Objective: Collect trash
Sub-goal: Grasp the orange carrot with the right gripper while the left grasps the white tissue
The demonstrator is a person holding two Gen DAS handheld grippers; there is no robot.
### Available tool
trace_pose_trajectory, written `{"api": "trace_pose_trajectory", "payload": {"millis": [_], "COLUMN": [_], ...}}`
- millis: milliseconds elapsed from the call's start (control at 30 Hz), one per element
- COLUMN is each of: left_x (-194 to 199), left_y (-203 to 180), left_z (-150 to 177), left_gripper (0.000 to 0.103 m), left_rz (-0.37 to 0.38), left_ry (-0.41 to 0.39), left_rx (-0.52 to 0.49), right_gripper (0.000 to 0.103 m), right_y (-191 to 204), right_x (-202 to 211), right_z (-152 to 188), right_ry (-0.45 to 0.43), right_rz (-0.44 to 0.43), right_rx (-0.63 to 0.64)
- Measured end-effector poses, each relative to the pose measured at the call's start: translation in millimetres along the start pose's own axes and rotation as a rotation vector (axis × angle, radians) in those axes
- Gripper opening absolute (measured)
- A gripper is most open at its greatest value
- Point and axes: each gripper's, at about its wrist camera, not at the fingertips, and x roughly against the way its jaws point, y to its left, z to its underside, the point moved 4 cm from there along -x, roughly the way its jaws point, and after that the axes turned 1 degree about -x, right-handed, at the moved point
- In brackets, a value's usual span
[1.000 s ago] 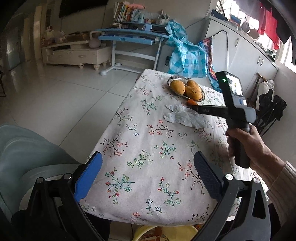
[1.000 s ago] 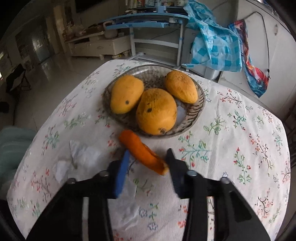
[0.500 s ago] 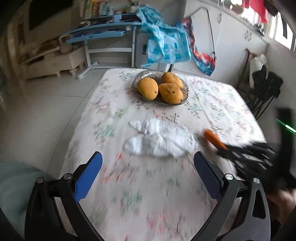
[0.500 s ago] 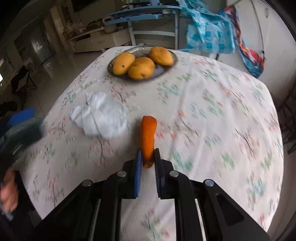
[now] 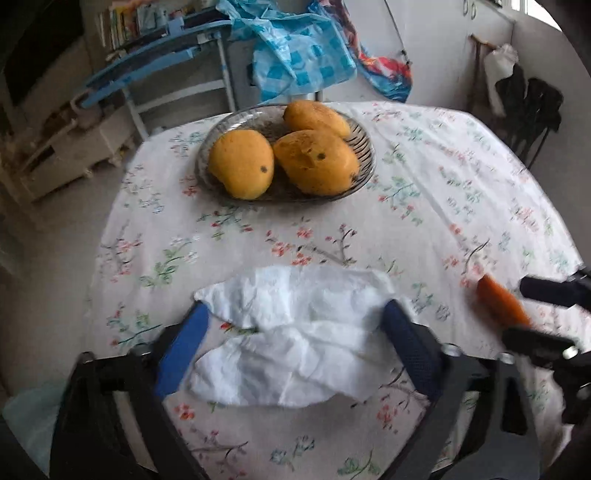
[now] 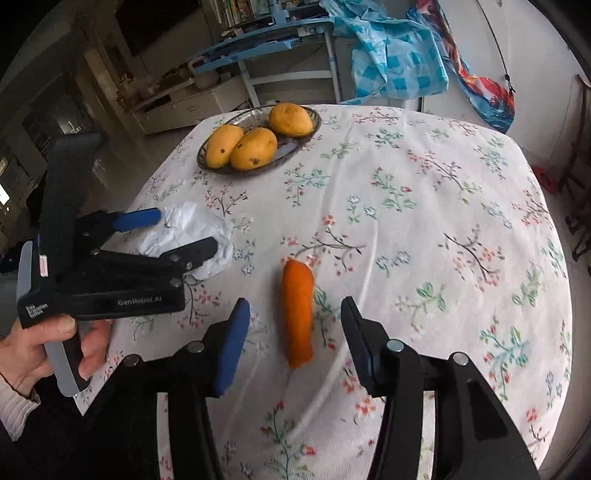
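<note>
I am in a home's living room. My floral-clothed table [image 6: 424,206] holds a mango dish [image 6: 312,122]; a study desk [image 6: 266,51] and bookshelf [image 5: 125,26] stand behind.

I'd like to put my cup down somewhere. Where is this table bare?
The widest bare stretch of floral tablecloth lies right of the orange peel and the plate of mangoes. A smaller patch separates the plate from the crumpled tissue. The near left is crowded: both grippers, tissue and peel.

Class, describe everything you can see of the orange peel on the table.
The orange peel is a long, curved, matte strip, rounded at its far end. It lies flat on the floral tablecloth, lengthwise between the right gripper's fingers, which have just been opening; neither pad touches it. The white tissue lies apart, to its left.
</note>
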Motion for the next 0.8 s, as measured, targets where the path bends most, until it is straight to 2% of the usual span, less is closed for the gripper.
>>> {"api": "trace_pose_trajectory", "payload": {"millis": [67, 100, 133, 167, 233, 333, 400, 567, 700, 800], "left_x": [3.5, 4.4, 6.7, 9.0, 13.0, 24.2, 33.9, 65.0, 82.3, 86.2], "left_y": [-7.0, -11.9, -17.8, -23.5, -29.8, -30.0, -24.7, -6.8, -3.0, -1.5], "left_z": [-1.6, -1.5, -0.4, 1.5, 7.8, 20.9, 32.3, 73.2, 104.2, 119.5], "left_gripper": [0.054, 0.046, 0.028, 0.015, 0.009, 0.008, 0.007, 0.007, 0.008, 0.016], "left_rz": [0.014, 0.024, 0.033, 0.039, 0.033, 0.083, 0.136, 0.271, 0.268, 0.239], "left_ry": [-0.021, -0.022, -0.023, -0.023, -0.022, 0.006, 0.031, 0.058, 0.053, 0.050], "left_rx": [-0.036, -0.053, -0.076, -0.101, -0.123, -0.093, -0.038, 0.122, 0.149, 0.160], "right_gripper": [0.050, 0.049, 0.046, 0.043, 0.031, 0.021, 0.016, 0.016, 0.016, 0.016], "right_y": [0.5, 2.6, 4.9, 6.0, 7.4, 11.4, 14.0, 24.8, 35.1, 43.0], "right_x": [-3.9, -6.4, -6.2, -5.0, -5.0, -3.1, -0.5, 9.7, 20.3, 25.1], "right_z": [2.5, 3.8, 5.2, 7.9, 9.2, 13.7, 18.2, 30.6, 53.4, 69.1], "right_ry": [0.012, 0.020, 0.019, 0.021, 0.024, 0.029, 0.035, 0.040, 0.038, 0.031], "right_rz": [0.022, 0.039, 0.059, 0.071, 0.090, 0.101, 0.097, 0.086, 0.072, 0.075], "right_rx": [0.023, 0.044, 0.066, 0.079, 0.100, 0.126, 0.134, 0.140, 0.106, 0.090]}}
